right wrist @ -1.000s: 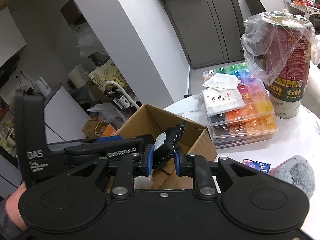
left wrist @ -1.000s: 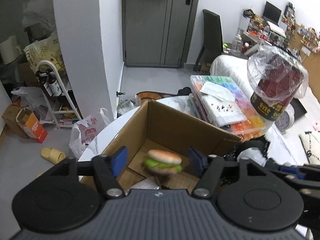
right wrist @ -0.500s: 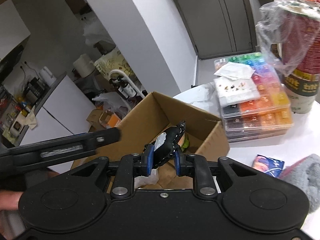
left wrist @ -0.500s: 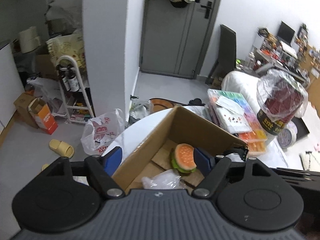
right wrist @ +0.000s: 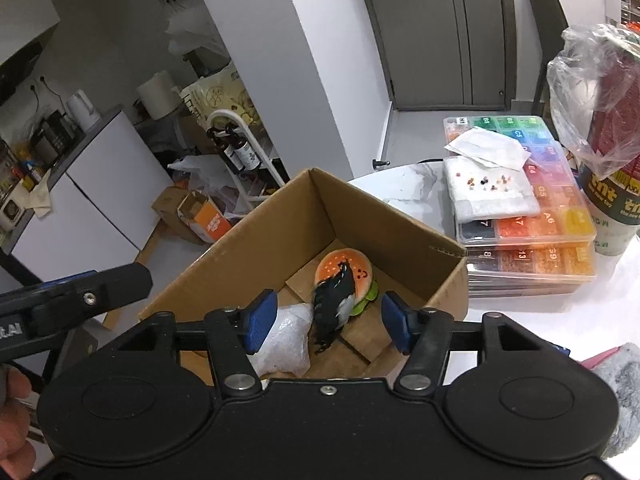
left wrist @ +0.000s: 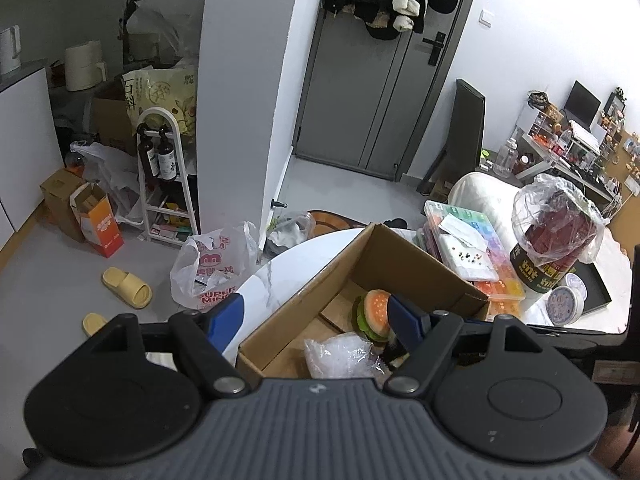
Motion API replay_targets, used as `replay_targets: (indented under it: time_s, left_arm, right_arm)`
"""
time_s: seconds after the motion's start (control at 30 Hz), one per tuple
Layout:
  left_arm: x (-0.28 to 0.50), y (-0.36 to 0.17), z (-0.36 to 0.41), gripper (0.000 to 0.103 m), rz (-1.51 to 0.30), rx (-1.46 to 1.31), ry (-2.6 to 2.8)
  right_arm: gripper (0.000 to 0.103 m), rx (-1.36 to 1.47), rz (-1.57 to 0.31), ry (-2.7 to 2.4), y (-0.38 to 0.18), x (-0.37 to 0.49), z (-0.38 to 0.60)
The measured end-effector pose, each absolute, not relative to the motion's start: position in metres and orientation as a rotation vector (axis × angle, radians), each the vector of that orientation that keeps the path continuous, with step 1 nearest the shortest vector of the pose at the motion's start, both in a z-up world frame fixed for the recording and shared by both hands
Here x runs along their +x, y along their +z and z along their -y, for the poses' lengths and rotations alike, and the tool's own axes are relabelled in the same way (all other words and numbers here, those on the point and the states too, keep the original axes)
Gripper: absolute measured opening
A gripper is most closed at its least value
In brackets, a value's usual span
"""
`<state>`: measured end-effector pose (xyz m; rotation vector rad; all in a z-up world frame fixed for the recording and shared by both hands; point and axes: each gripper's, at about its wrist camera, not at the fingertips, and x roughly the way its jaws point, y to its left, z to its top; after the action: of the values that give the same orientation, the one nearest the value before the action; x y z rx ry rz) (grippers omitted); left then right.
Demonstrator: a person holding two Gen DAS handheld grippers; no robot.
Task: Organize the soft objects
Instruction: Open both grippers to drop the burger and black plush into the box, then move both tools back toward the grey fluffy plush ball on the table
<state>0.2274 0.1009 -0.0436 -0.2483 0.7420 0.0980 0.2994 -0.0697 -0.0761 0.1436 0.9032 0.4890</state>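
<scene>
An open cardboard box (right wrist: 372,216) stands on the white table; it also shows in the left wrist view (left wrist: 404,264). Inside lie a plush burger (right wrist: 356,270), also visible in the left wrist view (left wrist: 374,312), and a clear crumpled bag (right wrist: 286,334). A small black soft toy (right wrist: 332,306) hangs free between my right gripper's fingers over the box. My right gripper (right wrist: 327,322) is open above the box. My left gripper (left wrist: 316,318) is open and empty, raised over the box's left edge.
Stacked colourful bead organizers (right wrist: 520,200) sit right of the box, with a plastic-wrapped canister (right wrist: 608,148) beyond. A grey fluffy item (right wrist: 616,396) lies at the right edge. Floor clutter, bags and a slipper (left wrist: 128,284) lie left of the table.
My right gripper opened and let go of the black toy, which now drops into the box. My left gripper rose and drew back; the burger it dropped rests in the box.
</scene>
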Motion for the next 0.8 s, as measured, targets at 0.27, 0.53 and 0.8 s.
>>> replay_targets:
  time_s: [0.27, 0.53, 0.8]
  left_arm:
    - [0.219, -0.040, -0.099, 0.077, -0.728, -0.254, 0.091]
    - [0.208, -0.040, -0.091, 0.077, -0.731, -0.245, 0.064]
    - [0.195, -0.034, -0.061, 0.077, -0.722, -0.206, -0.023]
  right_arm:
    - [0.059, 0.179, -0.886, 0.480, -0.065, 0.288, 0.083]
    - [0.065, 0.246, -0.836, 0.498, -0.049, 0.250, 0.114]
    - [0.071, 0.296, -0.802, 0.435, -0.049, 0.199, 0.179]
